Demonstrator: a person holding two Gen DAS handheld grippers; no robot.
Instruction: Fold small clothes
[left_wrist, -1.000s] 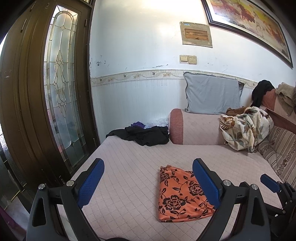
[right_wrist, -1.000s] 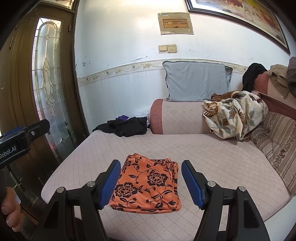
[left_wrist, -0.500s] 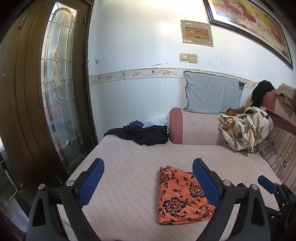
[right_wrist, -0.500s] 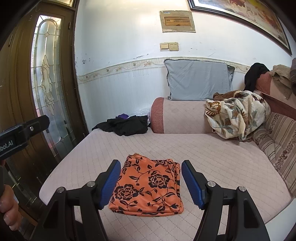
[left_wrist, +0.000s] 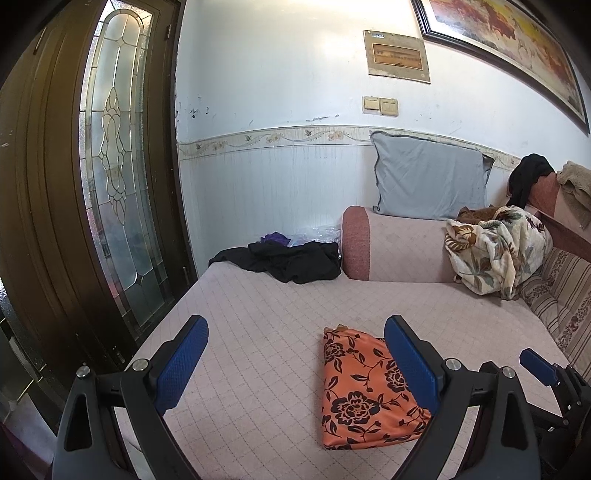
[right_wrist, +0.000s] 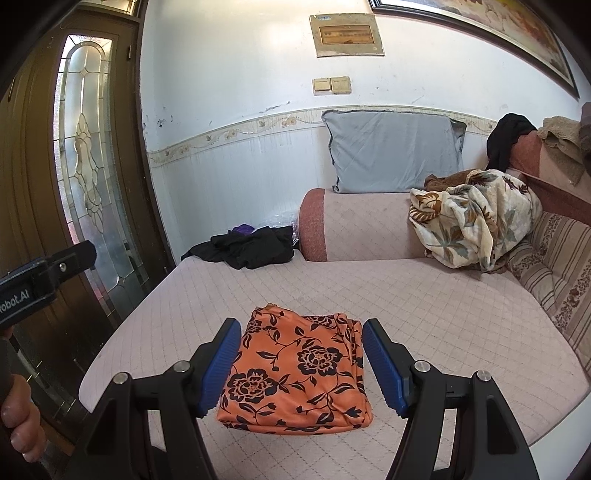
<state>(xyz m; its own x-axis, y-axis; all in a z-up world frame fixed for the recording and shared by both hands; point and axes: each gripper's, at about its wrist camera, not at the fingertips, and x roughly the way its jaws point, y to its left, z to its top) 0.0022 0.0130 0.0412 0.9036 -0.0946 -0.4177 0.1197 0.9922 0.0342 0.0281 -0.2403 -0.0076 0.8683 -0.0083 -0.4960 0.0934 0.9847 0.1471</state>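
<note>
Both the right hand-held gripper and the left hand-held gripper hover with jaws spread wide, holding nothing, above the folded orange floral garment on the sofa seat. At 11 o'clock beyond it lies an unfolded black garment. A careless pass toward that garment could snag the orange stack's layered edge and undo the fold.

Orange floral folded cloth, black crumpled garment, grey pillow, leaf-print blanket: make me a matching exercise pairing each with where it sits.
Things:
1. orange floral folded cloth
2. black crumpled garment
3. grey pillow
4. cream leaf-print blanket

Places:
A. upright against the wall on the bolster
B. heaped at the right end of the bolster
C. near edge of the mattress, between the open right gripper fingers in view
D. far left corner of the mattress

Pairs: 1-C, 2-D, 3-A, 4-B
</note>
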